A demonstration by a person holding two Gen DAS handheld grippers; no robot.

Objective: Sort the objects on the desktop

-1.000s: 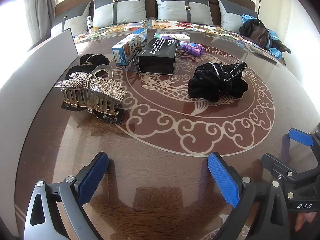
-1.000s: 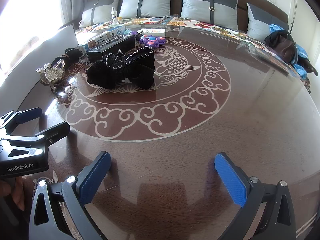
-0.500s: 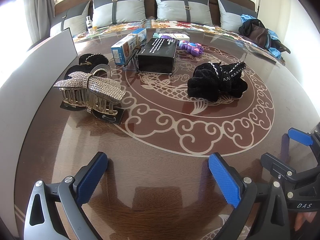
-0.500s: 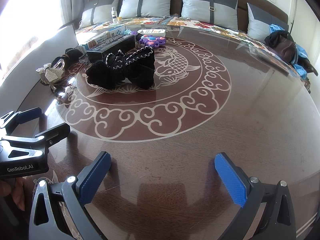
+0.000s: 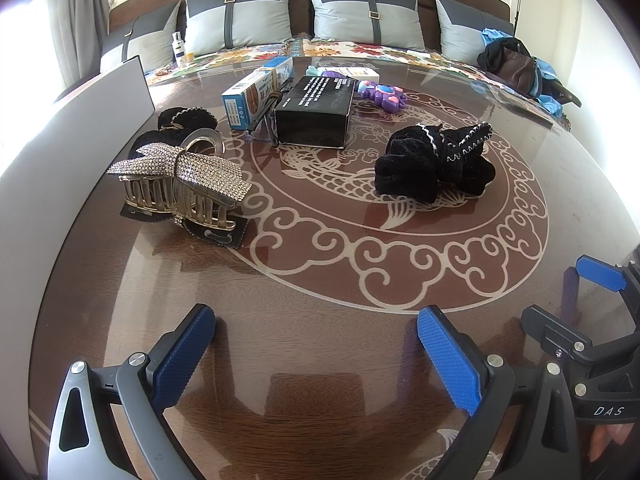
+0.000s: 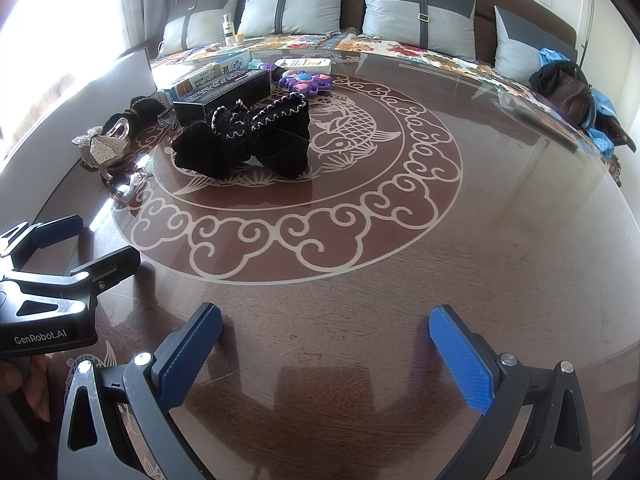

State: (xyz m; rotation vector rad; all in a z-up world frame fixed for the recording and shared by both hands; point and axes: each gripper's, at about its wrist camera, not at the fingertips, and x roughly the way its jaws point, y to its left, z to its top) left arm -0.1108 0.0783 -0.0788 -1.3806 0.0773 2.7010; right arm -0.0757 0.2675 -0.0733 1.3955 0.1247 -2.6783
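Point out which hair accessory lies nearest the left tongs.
The rhinestone bow claw clip, silver and glittering; the black velvet bow and black scrunchies lie farther back.

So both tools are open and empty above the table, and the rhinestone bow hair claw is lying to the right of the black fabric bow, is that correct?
Not quite. The rhinestone bow hair claw lies to the left of the black fabric bow, as the left wrist view shows; the right wrist view agrees. The rest holds: the left tool and right tool are both open and empty above the table.
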